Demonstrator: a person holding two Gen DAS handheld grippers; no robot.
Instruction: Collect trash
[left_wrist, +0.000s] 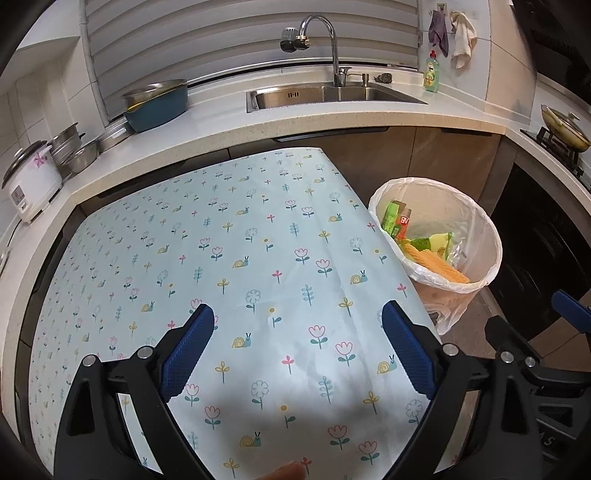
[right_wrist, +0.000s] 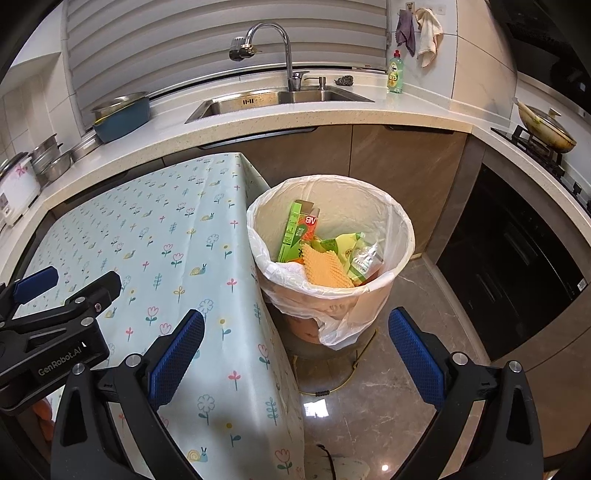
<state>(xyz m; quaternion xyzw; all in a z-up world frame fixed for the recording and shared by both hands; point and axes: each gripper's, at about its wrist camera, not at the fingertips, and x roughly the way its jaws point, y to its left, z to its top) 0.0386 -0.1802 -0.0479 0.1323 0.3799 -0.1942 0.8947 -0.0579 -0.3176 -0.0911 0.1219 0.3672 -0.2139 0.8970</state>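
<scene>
A round bin (right_wrist: 400, 218) lined with a white plastic bag stands on the floor by the table's right edge; it also shows in the left wrist view as the bin (left_wrist: 491, 236). Inside lie a green carton (right_wrist: 291, 229), an orange ridged piece (right_wrist: 325, 271), yellow-green wrappers (right_wrist: 345, 245) and crumpled clear plastic (right_wrist: 364, 256). My left gripper (left_wrist: 297, 332) hangs open over the flowered tablecloth (left_wrist: 221, 258), nothing between its blue pads. My right gripper (right_wrist: 295, 338) is open too, straddling the table's corner and the floor in front of the bin, holding nothing.
A kitchen counter (left_wrist: 295, 122) with a steel sink (left_wrist: 325, 94) and tap runs behind. Pots and a rice cooker (left_wrist: 27, 181) stand at the left; a dish soap bottle (right_wrist: 394, 74) and a pan (right_wrist: 546, 127) on the stove at the right. A yellow cable (right_wrist: 332, 384) lies on the floor.
</scene>
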